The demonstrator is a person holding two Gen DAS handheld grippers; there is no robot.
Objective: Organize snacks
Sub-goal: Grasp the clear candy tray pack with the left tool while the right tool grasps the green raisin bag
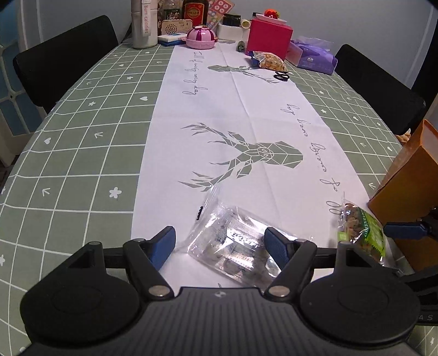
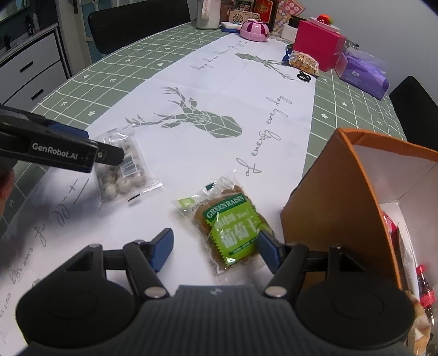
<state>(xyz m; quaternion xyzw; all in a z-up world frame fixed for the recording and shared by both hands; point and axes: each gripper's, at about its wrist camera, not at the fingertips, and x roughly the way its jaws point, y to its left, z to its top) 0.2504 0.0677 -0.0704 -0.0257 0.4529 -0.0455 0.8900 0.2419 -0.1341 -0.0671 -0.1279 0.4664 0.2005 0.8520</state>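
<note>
Both grippers tilt steeply down toward the near end of the table (image 1: 82,153). The left gripper (image 1: 220,246) has its blue pads spread wide, one on each side of a clear packet of pale round snacks (image 1: 232,246) that lies flat on the white deer-print runner (image 1: 232,115); the right pad overlaps the packet's edge in this view, but the pads do not pinch it. From the right wrist view the left gripper (image 2: 109,154) comes in from the left over the same clear packet (image 2: 123,169), and its side reads "GenRobot.AI".

The right gripper (image 2: 216,247) also stands open, its pads either side of the near end of a green raisin packet (image 2: 230,227) lying on the runner; the right pad sits at the packet's edge, and whether it touches is hard to tell. The packet's green label reads "GREEN RAISIN", with Chinese characters below.

Just right of the raisin packet stands an open orange cardboard box (image 2: 342,197) with a white inside. It holds some wrapped snacks, among them something red (image 2: 424,287), though the fisheye edge blurs them too much to name.

At the far end of the table sit a red box (image 1: 269,35), a purple tissue pack (image 1: 312,56), a pink lidded bowl (image 1: 201,37), a bag of yellowish snacks (image 1: 269,61) and a tall white bottle (image 1: 143,24) whose strip reads "Burn calories". Black chairs (image 1: 65,54) flank the table. The runner's script includes the words "every day".
</note>
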